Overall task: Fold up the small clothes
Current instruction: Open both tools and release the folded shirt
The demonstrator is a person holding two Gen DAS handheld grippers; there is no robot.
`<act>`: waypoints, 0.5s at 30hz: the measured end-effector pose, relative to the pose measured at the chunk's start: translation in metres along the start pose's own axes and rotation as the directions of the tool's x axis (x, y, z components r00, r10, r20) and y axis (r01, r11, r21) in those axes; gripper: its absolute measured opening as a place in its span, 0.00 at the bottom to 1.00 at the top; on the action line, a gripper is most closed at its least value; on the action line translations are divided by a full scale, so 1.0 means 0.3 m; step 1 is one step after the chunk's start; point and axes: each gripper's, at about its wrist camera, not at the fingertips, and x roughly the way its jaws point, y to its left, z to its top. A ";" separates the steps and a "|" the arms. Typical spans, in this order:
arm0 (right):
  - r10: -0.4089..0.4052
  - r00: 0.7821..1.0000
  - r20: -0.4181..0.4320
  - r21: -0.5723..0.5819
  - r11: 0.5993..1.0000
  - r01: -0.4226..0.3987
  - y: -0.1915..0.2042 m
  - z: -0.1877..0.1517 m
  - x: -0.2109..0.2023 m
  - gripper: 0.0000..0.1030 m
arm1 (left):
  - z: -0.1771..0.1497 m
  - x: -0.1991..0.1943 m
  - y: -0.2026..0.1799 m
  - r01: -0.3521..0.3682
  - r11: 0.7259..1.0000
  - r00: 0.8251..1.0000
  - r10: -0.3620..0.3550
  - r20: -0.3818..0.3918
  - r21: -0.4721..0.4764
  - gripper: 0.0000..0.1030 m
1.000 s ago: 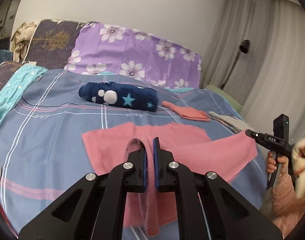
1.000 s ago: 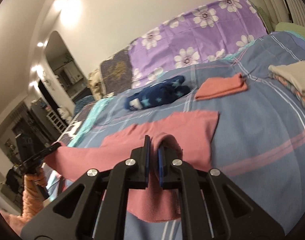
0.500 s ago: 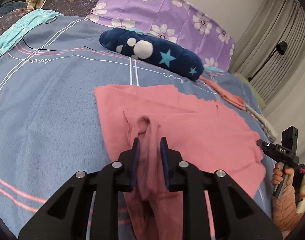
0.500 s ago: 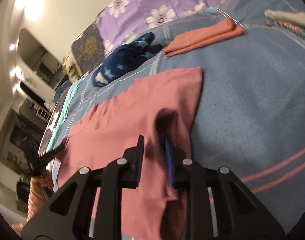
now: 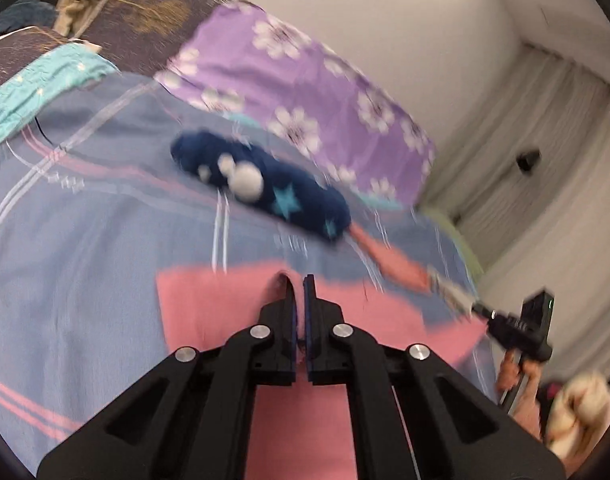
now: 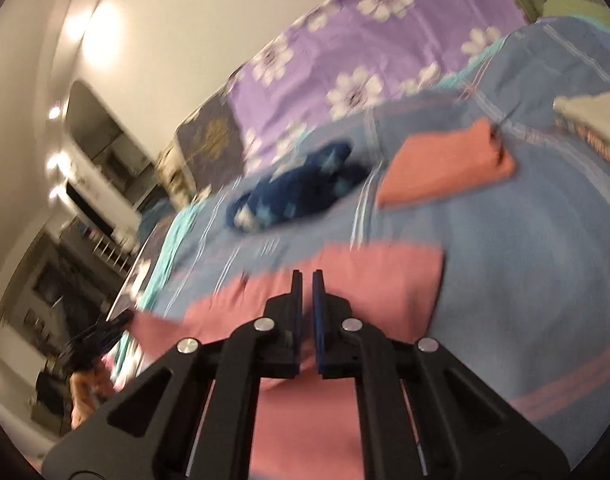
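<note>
A pink garment (image 5: 209, 308) lies spread on the blue bedspread (image 5: 85, 248); it also shows in the right wrist view (image 6: 389, 280). My left gripper (image 5: 299, 280) is shut on a fold of its near edge. My right gripper (image 6: 307, 276) is shut on the opposite near edge of the same pink garment. The right gripper also shows at the right of the left wrist view (image 5: 481, 312), holding a lifted pink corner. Both views are blurred by motion.
A rolled navy star-print garment (image 5: 261, 188) lies beyond the pink one. A folded orange-pink cloth (image 6: 445, 164) and a pile of folded clothes (image 6: 593, 120) lie at the right. Purple flowered pillows (image 5: 305, 96) and a teal cloth (image 5: 37, 88) are at the back.
Both grippers had opened slightly half a second ago and are now shut on the pink garment again. Both have swung upward, lifting its near edge.
</note>
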 end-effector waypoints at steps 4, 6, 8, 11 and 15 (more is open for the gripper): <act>-0.096 0.995 -0.031 0.043 0.994 0.098 -0.068 0.035 0.087 0.37 | 0.046 0.094 0.045 -0.279 0.960 0.959 0.278 0.058 0.017 0.51; -0.093 0.995 -0.045 -0.003 0.996 0.093 -0.075 -0.002 0.089 0.37 | 0.019 0.121 0.059 -0.255 0.965 0.967 0.254 0.021 0.056 0.55; -0.122 0.991 -0.061 -0.065 0.991 0.118 -0.086 -0.034 0.087 0.37 | -0.026 0.142 0.078 -0.243 0.965 0.969 0.245 -0.014 0.094 0.59; -0.194 0.977 -0.085 -0.214 0.962 0.172 -0.077 -0.092 0.059 0.37 | -0.064 0.173 0.107 -0.266 0.952 0.957 0.279 -0.076 0.149 0.59; -0.231 0.966 -0.119 -0.471 0.870 0.150 0.007 -0.208 0.000 0.47 | -0.093 0.189 0.129 -0.280 0.937 0.946 0.307 -0.104 0.210 0.61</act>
